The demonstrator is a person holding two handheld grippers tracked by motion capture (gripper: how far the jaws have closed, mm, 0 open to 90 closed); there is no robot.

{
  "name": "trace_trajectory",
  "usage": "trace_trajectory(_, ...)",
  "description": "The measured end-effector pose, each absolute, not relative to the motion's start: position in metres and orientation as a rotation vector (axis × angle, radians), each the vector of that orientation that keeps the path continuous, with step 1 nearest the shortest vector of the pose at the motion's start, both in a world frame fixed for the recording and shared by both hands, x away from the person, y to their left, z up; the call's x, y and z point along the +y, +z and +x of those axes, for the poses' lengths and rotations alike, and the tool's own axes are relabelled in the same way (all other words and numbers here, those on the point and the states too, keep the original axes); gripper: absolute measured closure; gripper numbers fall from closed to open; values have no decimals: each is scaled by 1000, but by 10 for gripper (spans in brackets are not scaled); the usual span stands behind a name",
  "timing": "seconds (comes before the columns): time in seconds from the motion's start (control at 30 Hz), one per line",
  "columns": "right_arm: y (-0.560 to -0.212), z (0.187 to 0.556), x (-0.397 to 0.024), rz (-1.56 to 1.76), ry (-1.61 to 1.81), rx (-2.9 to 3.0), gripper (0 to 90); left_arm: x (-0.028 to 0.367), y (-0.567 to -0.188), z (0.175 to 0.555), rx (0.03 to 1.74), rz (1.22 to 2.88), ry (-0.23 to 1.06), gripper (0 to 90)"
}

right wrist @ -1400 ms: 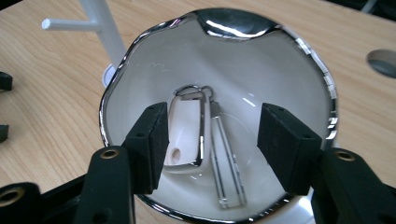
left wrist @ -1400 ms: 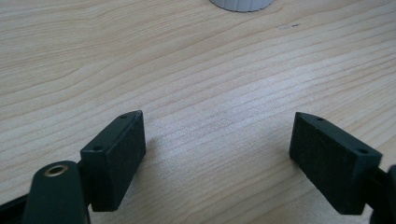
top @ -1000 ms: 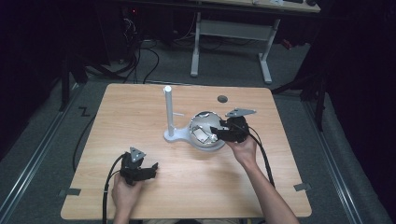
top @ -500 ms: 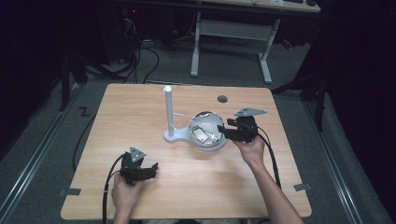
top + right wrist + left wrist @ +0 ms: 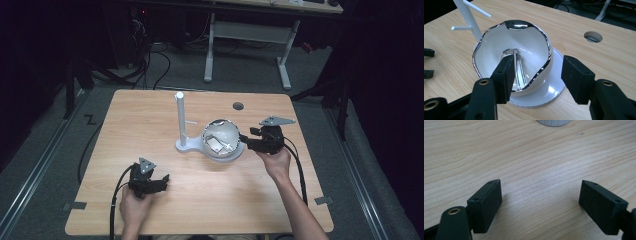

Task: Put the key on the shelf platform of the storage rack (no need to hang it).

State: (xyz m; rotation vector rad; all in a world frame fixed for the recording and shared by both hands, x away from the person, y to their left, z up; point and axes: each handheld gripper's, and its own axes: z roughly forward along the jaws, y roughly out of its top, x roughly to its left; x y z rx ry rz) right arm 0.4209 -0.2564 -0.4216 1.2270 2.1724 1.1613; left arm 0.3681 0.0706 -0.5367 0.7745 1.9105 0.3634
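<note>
While opening, right gripper (image 5: 537, 75) (empty).

Glossy chrome-rimmed white bowl (image 5: 514, 53) – matt pale wood table (image 5: 619, 57)

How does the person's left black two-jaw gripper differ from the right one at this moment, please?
The left gripper sits over bare wooden table, jaws wide; the right gripper stands beside the white silver-rimmed bowl, whose rim lies between its jaws, which have just been opening. Both are black and hand-held.
</note>
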Motion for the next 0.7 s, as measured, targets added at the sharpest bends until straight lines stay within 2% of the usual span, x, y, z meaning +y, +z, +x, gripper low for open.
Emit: trace_trajectory(0.7, -414, 401, -292, 1293, 1185, 2094, 473, 71, -537, 368, 1910, 774, 362, 188)
